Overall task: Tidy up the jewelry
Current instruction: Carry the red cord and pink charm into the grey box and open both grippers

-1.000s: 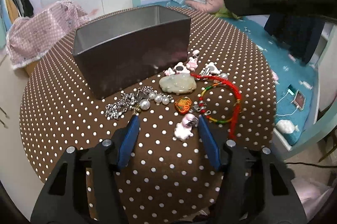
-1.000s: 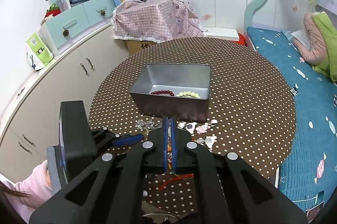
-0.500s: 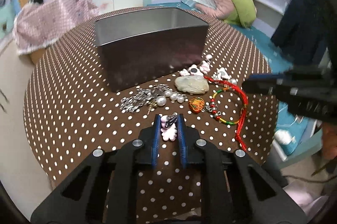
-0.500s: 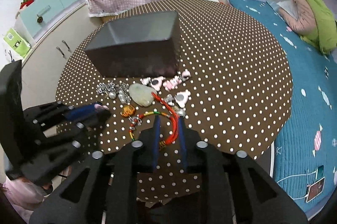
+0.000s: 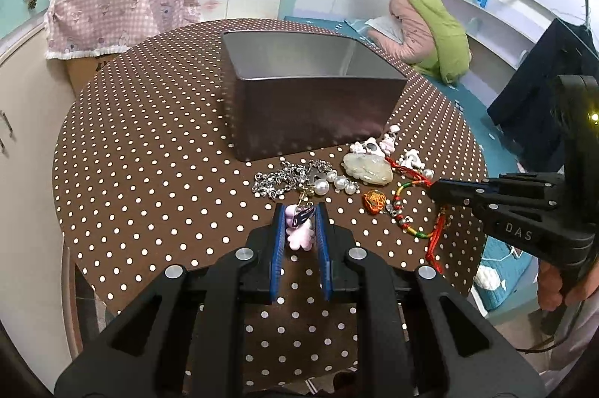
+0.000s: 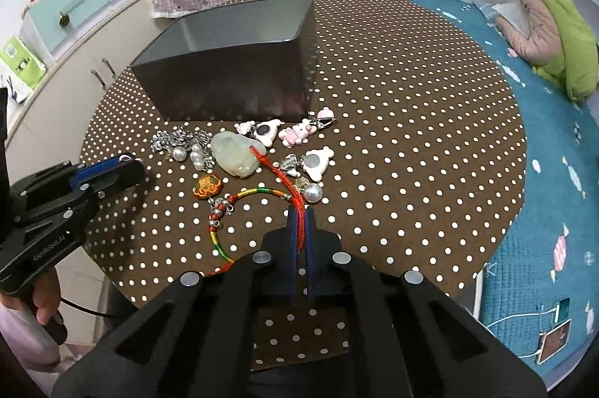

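The left tool (image 5: pixel 298 225) is closed on a small pink bear-shaped charm (image 5: pixel 299 233), near the brown polka-dot bench's (image 5: pixel 149 154) front edge. The right tool (image 6: pixel 300 224) pinches a red woven cord (image 6: pixel 279 175) beside the grey metal box (image 6: pixel 232 76).

One metal tin (image 5: pixel 314 121), one jade pendant (image 6: pixel 236 154), one orange charm (image 6: pixel 207 186), one silver chain (image 5: pixel 284 179).

right tool (image 5: pixel 434 189) body: "DAS" | left tool (image 6: pixel 129 163) body: "GenRobot.AI"
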Demonstrator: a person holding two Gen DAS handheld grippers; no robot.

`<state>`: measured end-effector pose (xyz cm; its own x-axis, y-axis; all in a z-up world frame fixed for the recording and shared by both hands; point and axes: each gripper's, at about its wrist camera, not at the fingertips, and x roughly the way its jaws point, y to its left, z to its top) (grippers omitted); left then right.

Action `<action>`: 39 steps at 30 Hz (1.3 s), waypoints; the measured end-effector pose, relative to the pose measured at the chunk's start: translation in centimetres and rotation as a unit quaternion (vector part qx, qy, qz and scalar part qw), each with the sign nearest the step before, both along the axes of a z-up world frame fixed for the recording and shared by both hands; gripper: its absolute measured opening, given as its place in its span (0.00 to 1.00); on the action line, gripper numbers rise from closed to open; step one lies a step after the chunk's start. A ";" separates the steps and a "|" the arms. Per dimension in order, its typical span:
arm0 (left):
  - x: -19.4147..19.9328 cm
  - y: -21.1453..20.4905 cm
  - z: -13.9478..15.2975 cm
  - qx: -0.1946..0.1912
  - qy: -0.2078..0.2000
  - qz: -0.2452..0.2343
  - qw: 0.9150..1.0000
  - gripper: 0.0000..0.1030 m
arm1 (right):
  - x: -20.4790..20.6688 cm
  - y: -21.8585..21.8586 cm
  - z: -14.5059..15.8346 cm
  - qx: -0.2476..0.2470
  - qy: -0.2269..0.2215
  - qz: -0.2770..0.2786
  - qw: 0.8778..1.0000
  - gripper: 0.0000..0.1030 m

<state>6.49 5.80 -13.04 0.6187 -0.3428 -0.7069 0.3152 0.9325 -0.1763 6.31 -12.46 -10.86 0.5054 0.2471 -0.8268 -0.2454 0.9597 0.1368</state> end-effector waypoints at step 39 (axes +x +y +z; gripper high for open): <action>4.7 -1.0 8.0 -0.004 -0.100 0.015 0.995 0.15 | 3.8 2.0 10.5 0.032 -0.155 0.047 0.986 0.02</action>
<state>11.23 4.77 -5.06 0.7569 -0.3282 -0.5651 0.3176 0.9405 -0.1208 10.13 -10.48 -0.32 0.7040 0.3515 -0.6171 -0.3729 0.9225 0.0999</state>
